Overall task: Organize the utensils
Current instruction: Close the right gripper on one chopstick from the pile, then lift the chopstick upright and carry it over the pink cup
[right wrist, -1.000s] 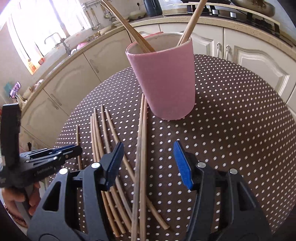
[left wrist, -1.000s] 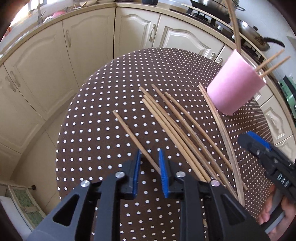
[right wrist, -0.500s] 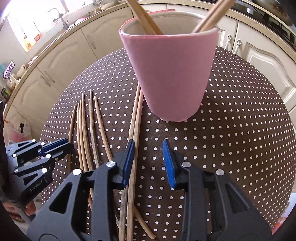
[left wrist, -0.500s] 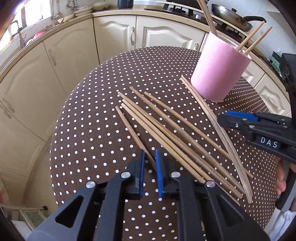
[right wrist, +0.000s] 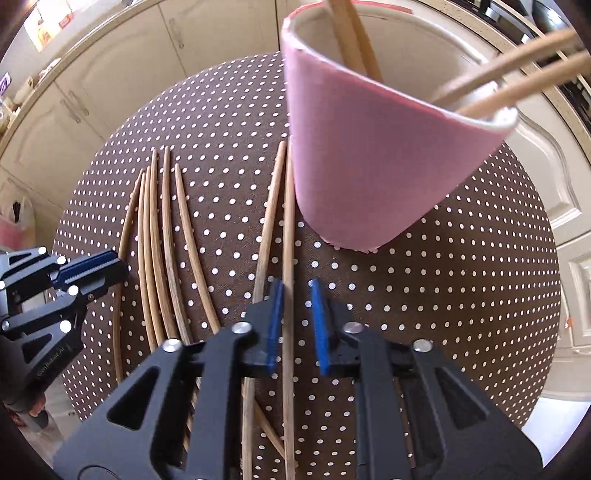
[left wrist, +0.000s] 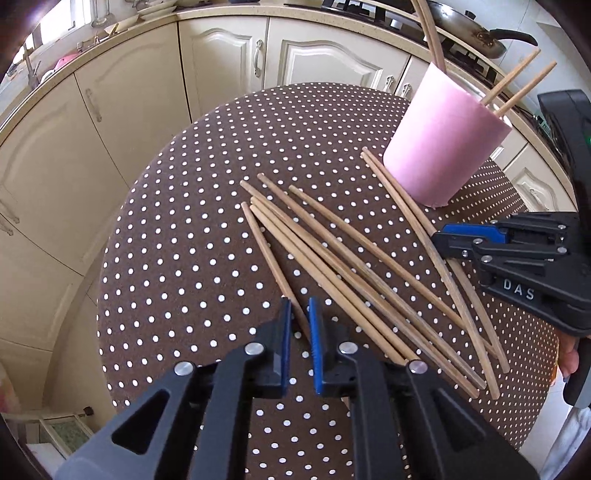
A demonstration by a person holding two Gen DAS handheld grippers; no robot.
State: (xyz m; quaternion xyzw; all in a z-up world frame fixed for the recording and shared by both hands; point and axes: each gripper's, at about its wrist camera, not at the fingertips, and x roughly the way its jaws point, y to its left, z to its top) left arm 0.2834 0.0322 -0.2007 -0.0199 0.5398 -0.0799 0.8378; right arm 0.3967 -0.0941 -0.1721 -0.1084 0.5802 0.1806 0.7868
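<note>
Several wooden chopsticks [left wrist: 354,258] lie loose on the round brown dotted table [left wrist: 177,258]. A pink cup [left wrist: 443,140] with several chopsticks in it stands at the far right. My left gripper [left wrist: 298,314] has its jaws narrowly apart around the near end of the leftmost chopstick [left wrist: 269,254]. My right gripper [right wrist: 295,295] is low over the table in front of the pink cup [right wrist: 369,166], jaws narrowly apart with one chopstick [right wrist: 289,258] of a pair running between them. It also shows in the left wrist view [left wrist: 465,236].
Cream kitchen cabinets [left wrist: 129,110] curve behind the table. A stove with a pan [left wrist: 476,33] is at the far right. The table edge drops off to the left and near side.
My right gripper moved in toward the cup and narrowed its jaws around the chopstick beside it. My left gripper narrowed around the leftmost chopstick's near end.
</note>
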